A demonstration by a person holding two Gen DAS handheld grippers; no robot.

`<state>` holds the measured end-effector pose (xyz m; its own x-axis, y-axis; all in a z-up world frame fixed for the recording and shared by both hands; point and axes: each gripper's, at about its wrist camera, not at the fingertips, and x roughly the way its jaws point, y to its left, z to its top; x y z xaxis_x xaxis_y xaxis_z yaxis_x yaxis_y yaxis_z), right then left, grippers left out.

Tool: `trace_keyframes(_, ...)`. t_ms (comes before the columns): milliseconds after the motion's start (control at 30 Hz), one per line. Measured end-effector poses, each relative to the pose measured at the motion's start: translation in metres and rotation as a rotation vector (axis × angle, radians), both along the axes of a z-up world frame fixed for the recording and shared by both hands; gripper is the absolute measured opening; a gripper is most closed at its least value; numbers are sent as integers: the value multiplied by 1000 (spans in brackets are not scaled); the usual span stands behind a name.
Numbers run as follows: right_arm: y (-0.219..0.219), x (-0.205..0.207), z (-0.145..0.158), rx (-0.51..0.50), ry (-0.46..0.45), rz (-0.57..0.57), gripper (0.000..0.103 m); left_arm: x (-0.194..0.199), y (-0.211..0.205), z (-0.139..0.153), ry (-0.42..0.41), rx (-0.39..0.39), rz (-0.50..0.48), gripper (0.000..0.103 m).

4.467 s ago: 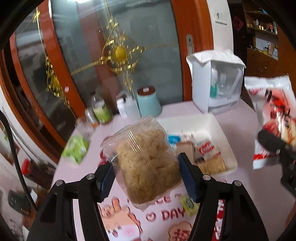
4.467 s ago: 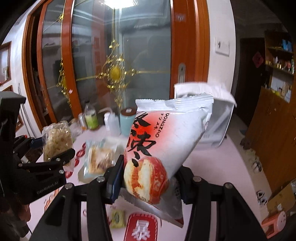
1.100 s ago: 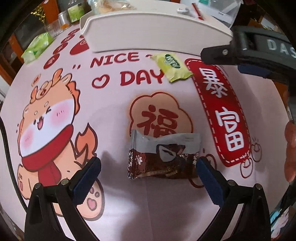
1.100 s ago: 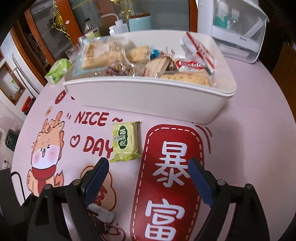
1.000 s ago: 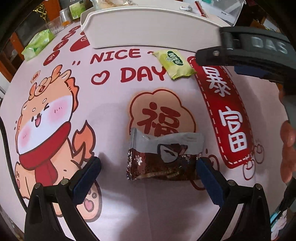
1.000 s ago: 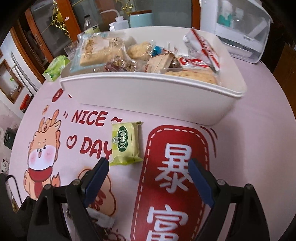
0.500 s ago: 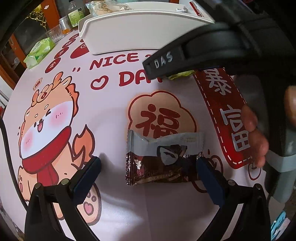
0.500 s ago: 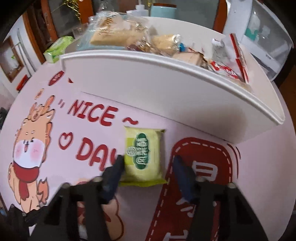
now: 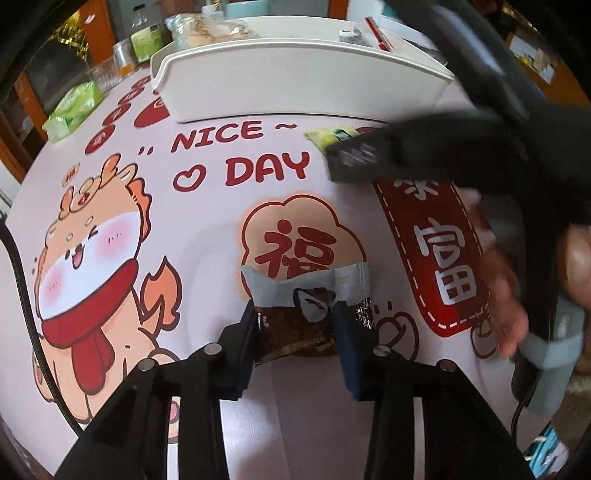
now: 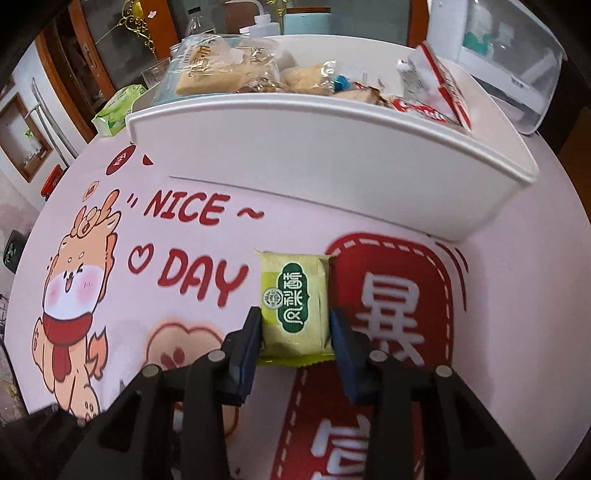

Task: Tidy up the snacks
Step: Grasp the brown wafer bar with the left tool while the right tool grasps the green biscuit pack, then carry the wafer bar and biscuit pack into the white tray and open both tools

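My left gripper (image 9: 295,317) is shut on a dark brown snack packet (image 9: 299,325) with a silver top edge, lying on the printed tablecloth. My right gripper (image 10: 295,321) is shut on a green snack packet (image 10: 293,299), which also rests on the cloth. The green packet's corner shows in the left wrist view (image 9: 325,134) behind the right gripper's blurred arm. The white bin (image 10: 332,162) full of snacks stands just beyond both packets and also shows in the left wrist view (image 9: 295,85).
A green tissue pack (image 10: 118,109) lies left of the bin. Bottles and a teal jar (image 10: 306,22) stand behind it, and a white and clear dispenser box (image 10: 517,55) at the back right. The person's hand (image 9: 517,295) is at the right.
Both grippers have dropped to the cloth and shut: the left on the brown packet, the right on the green packet. Earlier both held larger snack bags that are no longer in them.
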<state>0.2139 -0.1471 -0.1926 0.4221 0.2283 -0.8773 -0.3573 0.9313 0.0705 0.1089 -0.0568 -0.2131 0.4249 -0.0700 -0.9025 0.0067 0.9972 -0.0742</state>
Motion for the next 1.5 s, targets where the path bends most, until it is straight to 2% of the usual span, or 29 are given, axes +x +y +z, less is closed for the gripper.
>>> trace_keyframes(333, -24, -20, 20, 74, -24, -40, 37, 3, 23, 3, 28, -103, 76, 29)
trace_keyframes(533, -30, -31, 35, 108, -39, -37, 37, 3, 24, 29, -19, -119, 88, 28)
trace_keyframes(700, -31, -33, 64, 118, -100, -26, 37, 14, 24, 66, -78, -121, 79, 28)
trace_keyframes(833, -33, -25, 96, 129, -165, -25, 37, 37, 25, 108, -152, -110, 60, 28)
trace_keyframes(1100, -42, 10, 173, 138, -299, -47, 37, 94, 23, 203, -339, -22, 14, 28)
trace_keyframes(1300, -41, 43, 234, 124, -429, -82, 37, 139, 21, 247, -431, 37, 4, 28)
trace_keyframes(1500, -35, 78, 262, 120, -492, -112, 37, 189, 23, 264, -462, 81, 18, 29)
